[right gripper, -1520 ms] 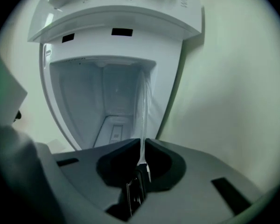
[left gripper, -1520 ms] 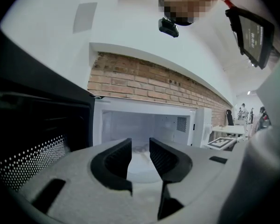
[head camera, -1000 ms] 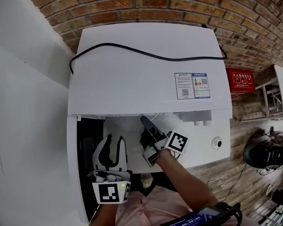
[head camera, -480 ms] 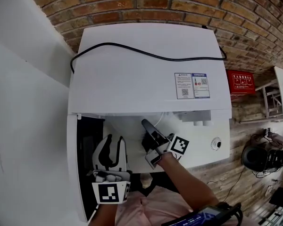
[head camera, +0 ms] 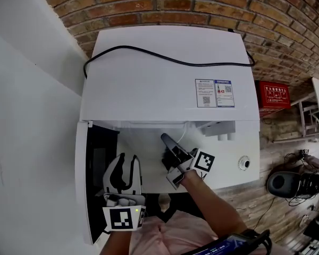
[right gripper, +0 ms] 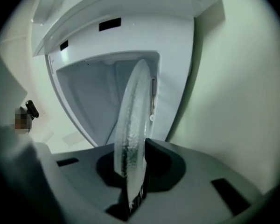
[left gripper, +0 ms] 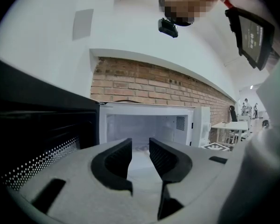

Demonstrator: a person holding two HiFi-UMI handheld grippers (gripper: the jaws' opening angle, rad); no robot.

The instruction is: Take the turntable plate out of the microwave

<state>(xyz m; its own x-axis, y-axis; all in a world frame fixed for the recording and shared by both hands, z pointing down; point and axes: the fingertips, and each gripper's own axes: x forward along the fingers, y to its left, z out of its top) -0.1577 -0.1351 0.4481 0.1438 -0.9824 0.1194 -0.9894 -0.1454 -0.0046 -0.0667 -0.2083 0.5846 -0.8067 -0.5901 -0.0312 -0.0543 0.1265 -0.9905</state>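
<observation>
The right gripper's (right gripper: 133, 155) jaws had just been closing, and they drew in further on the rim of the turntable plate (right gripper: 134, 101) (clear glass, edge-on between them). Its pads ended pressed against that rim.

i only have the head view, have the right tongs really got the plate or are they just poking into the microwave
Observer: They have it. The right gripper view shows the right tongs have just been closing and now pinch the rim of the glass turntable plate.
Operator: how does the plate sit
Observer: That camera sees it edge-on, standing up between the jaws, with the microwave cavity behind it.
Operator: left tongs?
Observer: The left tongs are open with nothing between them, and they face the open cavity.
</observation>
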